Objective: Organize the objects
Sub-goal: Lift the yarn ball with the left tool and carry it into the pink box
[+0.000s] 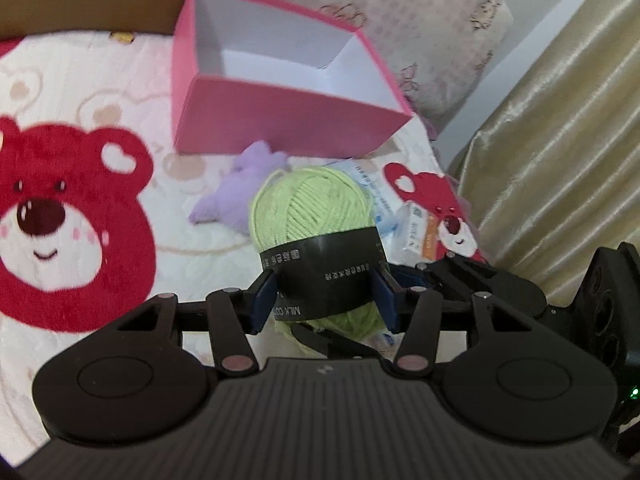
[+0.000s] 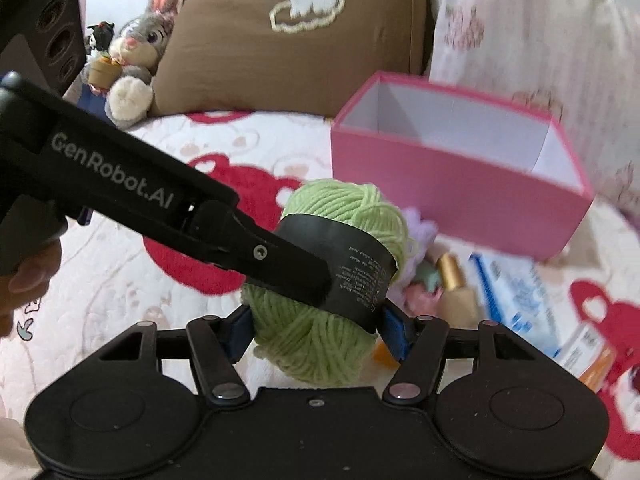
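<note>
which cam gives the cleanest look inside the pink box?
Left wrist view: it looks down into the pink box, showing its white floor and inner walls, with nothing visible inside. The right wrist view shows the same box from lower, mostly the front wall and back inner walls; the floor is hidden.

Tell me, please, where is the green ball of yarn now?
The green yarn ball is held between the fingers of both grippers, in front of the open pink box, with the purple plush toy just behind it on the bear blanket.
</note>
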Tool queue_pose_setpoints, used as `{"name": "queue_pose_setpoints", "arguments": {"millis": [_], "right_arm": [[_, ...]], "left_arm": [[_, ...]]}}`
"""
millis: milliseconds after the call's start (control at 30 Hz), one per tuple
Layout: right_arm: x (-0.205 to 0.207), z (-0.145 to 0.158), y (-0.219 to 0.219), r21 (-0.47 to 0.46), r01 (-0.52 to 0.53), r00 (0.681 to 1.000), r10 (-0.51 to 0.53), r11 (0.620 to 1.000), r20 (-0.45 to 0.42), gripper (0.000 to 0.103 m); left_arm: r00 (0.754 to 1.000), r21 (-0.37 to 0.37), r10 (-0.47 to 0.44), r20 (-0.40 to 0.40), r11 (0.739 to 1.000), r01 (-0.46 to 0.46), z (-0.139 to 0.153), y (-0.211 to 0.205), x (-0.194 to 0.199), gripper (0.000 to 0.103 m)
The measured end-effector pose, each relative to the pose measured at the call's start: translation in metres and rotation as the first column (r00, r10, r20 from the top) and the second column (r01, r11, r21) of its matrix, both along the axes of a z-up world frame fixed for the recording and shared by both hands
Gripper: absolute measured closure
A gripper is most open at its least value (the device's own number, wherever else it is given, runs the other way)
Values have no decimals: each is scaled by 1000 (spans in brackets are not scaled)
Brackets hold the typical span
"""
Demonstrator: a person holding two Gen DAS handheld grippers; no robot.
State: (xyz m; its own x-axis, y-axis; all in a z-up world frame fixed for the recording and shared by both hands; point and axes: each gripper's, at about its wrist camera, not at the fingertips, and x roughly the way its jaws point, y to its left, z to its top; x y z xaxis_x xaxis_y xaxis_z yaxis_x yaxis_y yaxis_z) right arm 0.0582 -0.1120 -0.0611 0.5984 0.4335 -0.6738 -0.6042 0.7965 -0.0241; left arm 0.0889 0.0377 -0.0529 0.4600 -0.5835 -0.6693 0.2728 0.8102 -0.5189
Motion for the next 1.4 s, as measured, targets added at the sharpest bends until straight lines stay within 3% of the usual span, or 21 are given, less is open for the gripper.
{"name": "queue_pose_setpoints", "arguments": {"millis": [367, 733, 1133, 1400], "right_arm": [[27, 64, -22, 28, 0, 994, -3, 1000, 109, 35], [99, 100, -49, 25, 35, 976, -39, 999, 216, 35], [201, 78, -67, 65, 114, 989, -119, 991, 87, 35], [264, 34, -65, 110, 194, 980, -188, 975, -59, 35]], "left_arm": [[991, 71, -27, 130, 997, 18, 76, -35, 17, 50], [981, 107, -56, 185, 994, 36, 126, -79, 89, 50], [993, 89, -38, 112, 996, 28, 94, -98, 196, 49], [1000, 99, -5, 20, 995, 3, 48, -105, 260, 49]]}}
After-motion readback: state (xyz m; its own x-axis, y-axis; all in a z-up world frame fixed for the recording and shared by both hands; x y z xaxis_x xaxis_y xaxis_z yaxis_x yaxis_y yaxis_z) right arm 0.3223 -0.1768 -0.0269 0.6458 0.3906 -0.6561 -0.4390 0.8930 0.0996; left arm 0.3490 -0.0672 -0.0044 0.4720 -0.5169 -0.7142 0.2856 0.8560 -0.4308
